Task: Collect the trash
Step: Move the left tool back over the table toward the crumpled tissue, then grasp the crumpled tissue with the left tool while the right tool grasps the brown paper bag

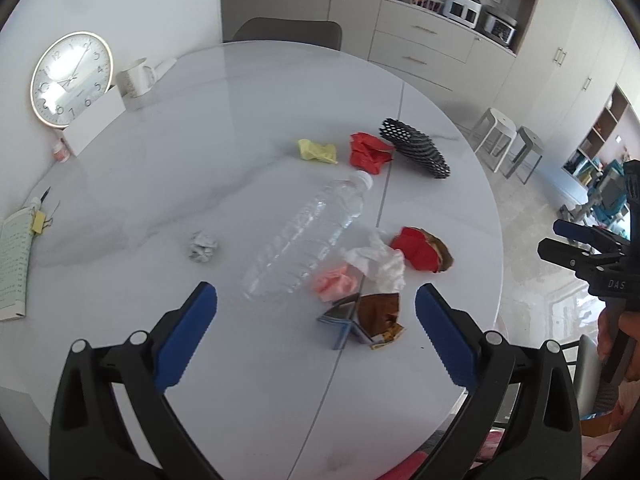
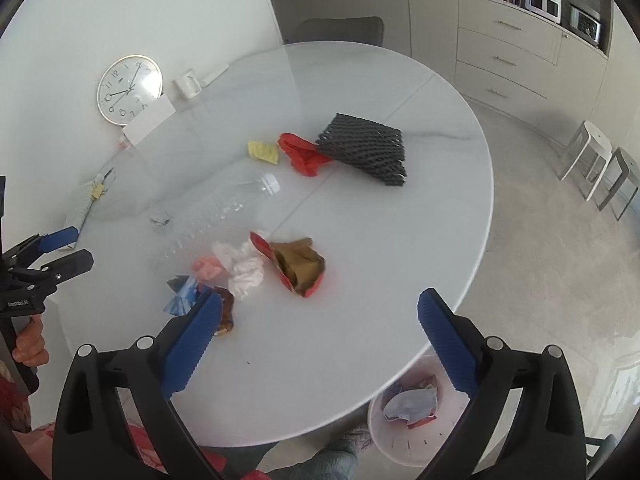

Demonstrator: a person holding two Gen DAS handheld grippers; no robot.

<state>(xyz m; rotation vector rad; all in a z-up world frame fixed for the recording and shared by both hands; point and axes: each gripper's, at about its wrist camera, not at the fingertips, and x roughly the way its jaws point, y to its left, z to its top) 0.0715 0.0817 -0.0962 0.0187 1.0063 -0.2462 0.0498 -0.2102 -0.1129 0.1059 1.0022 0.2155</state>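
Note:
Trash lies on the round white table [image 1: 240,120]: a clear plastic bottle [image 1: 308,236] on its side, a yellow paper wad [image 1: 318,151], a red wad [image 1: 370,155], black foam netting [image 1: 416,148], a grey paper ball [image 1: 203,246], pink [image 1: 335,283] and white [image 1: 378,261] tissues, a red-brown wrapper [image 1: 424,249] and a blue-brown wrapper [image 1: 362,318]. My left gripper [image 1: 316,328] is open and empty above the near table edge. My right gripper [image 2: 320,336] is open and empty above the table's near side, over the bin [image 2: 412,412], which holds trash.
A wall clock [image 1: 72,78], a white card, a mug [image 1: 134,78] and a booklet [image 1: 14,260] sit at the table's left. A chair [image 1: 288,32] stands behind the table, two stools [image 2: 600,168] on the floor at right, cabinets beyond.

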